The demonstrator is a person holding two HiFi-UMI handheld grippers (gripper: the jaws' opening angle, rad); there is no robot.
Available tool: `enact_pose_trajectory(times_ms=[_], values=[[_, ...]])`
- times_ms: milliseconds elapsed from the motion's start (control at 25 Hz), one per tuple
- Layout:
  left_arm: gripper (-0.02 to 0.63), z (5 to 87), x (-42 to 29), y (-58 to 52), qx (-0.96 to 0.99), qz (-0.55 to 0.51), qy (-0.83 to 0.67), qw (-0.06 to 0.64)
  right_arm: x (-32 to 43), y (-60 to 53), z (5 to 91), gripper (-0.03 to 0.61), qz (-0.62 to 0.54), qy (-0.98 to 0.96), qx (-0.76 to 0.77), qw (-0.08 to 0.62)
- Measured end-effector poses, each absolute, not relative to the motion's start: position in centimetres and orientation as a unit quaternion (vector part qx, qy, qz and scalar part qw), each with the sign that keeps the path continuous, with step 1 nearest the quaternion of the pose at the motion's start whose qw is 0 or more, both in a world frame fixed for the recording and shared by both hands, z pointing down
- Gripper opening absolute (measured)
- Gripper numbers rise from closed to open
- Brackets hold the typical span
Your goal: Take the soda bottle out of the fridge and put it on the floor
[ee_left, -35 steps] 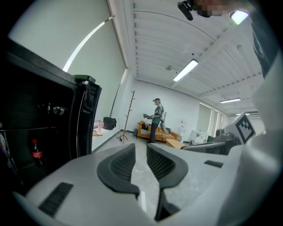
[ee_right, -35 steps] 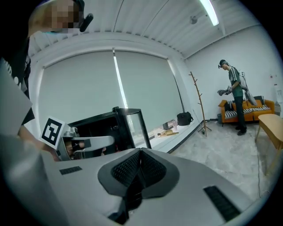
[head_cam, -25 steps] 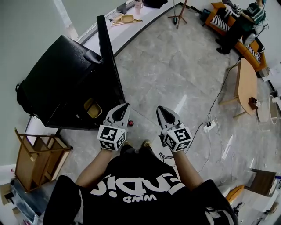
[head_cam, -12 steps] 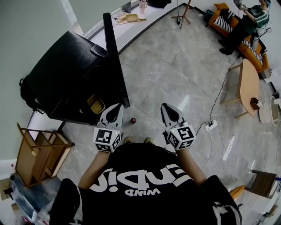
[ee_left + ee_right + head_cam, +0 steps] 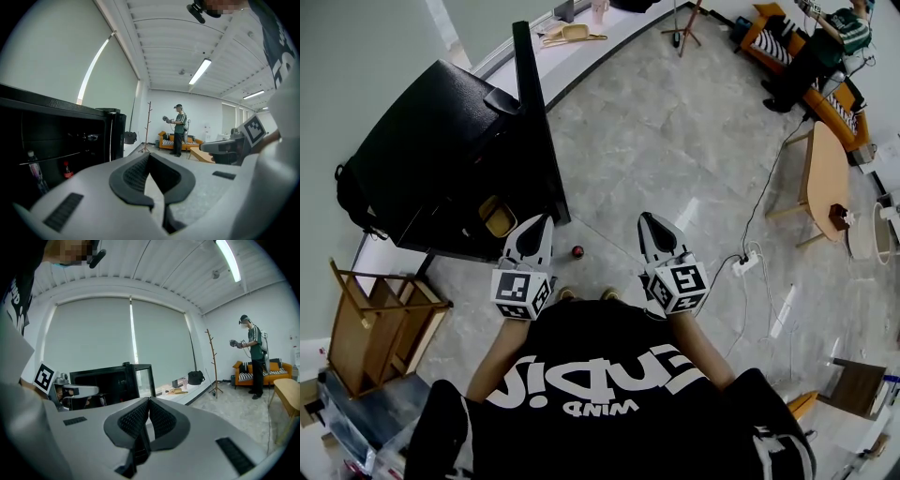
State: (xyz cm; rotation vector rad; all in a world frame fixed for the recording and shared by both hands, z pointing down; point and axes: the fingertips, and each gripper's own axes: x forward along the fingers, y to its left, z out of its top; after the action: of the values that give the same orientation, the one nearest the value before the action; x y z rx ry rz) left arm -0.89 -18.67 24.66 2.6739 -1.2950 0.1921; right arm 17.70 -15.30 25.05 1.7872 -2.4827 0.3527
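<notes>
The black fridge stands at the left with its door swung open. In the left gripper view a small soda bottle with a red label stands on a shelf inside, beside a clear bottle. A small round red thing lies on the floor between the grippers; what it is I cannot tell. My left gripper is shut and empty, just in front of the fridge opening. My right gripper is shut and empty over the floor.
A wooden rack stands left of me. A power strip with cables lies on the floor to the right, near a wooden table. A person stands by an orange sofa at the far right. A coat stand is at the back.
Both grippers stay shut and empty. The left one has drifted a little left toward the fridge opening. The red thing on the floor has not moved.
</notes>
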Motion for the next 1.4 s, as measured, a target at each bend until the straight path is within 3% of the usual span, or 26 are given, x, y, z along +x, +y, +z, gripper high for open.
enact_pose_trajectory(times_ms=[1400], values=[[0.008,25.5,-0.2,-18.2,0.882,0.062,-0.456,0.100,19.4,-14.7,25.8,0.023,0.116,-0.797,0.591,0.041]])
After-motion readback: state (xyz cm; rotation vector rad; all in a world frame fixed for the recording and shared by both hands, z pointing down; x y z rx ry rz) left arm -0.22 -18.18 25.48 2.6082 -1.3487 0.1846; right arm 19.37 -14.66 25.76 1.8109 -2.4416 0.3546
